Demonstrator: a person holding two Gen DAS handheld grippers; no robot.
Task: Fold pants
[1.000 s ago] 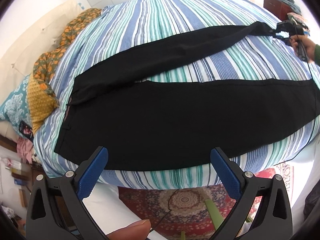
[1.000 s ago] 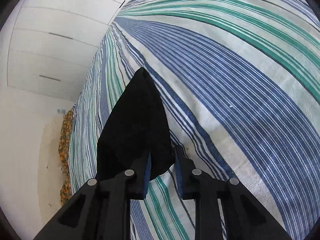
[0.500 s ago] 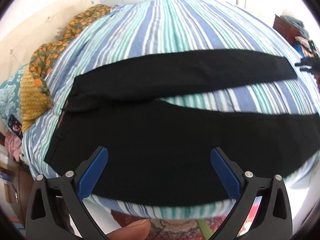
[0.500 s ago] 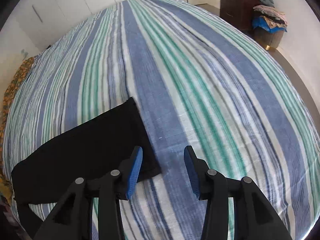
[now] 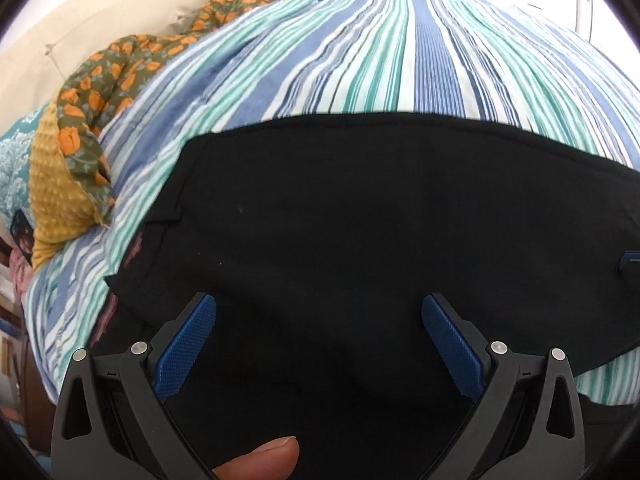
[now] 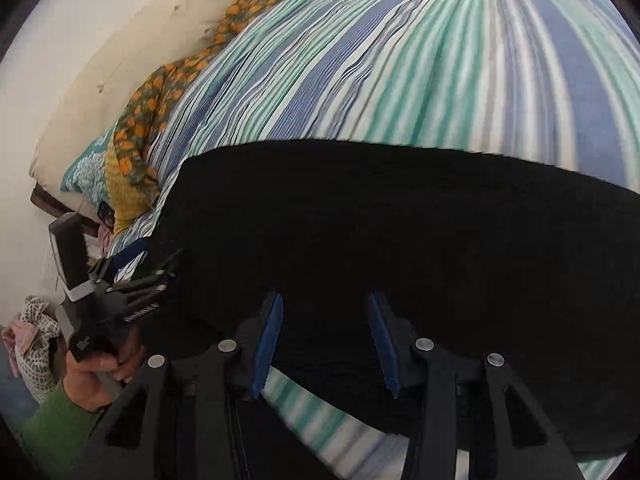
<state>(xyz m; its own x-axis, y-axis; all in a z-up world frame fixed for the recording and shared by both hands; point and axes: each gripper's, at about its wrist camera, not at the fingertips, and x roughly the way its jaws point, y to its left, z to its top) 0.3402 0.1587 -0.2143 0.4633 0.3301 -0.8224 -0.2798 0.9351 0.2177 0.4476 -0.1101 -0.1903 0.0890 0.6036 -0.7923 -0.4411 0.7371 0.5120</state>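
The black pants (image 5: pixel 360 240) lie spread across the striped bedspread (image 5: pixel 400 52) and fill the middle and lower part of both views; their right end runs out of frame in each. So dark is the cloth that folds and seams barely show, and whether one leg lies over the other cannot be made out. Only a waistband corner at centre left of the left wrist view reads clearly.

The left gripper (image 5: pixel 320 344) hangs over the pants with its blue pads (image 5: pixel 184 352) wide apart and nothing between them; a fingertip (image 5: pixel 264 460) pokes in at the bottom edge. In the right wrist view it appears at lower left, partly blurred, held by a hand (image 6: pixel 100 368) in a green sleeve (image 6: pixel 56 424).

The right gripper (image 6: pixel 326 344) is moderately open above the pants' near edge, gripping nothing. The bedspread here is smeared by motion blur. An orange floral cloth (image 5: pixel 120 72) bunches at upper left.
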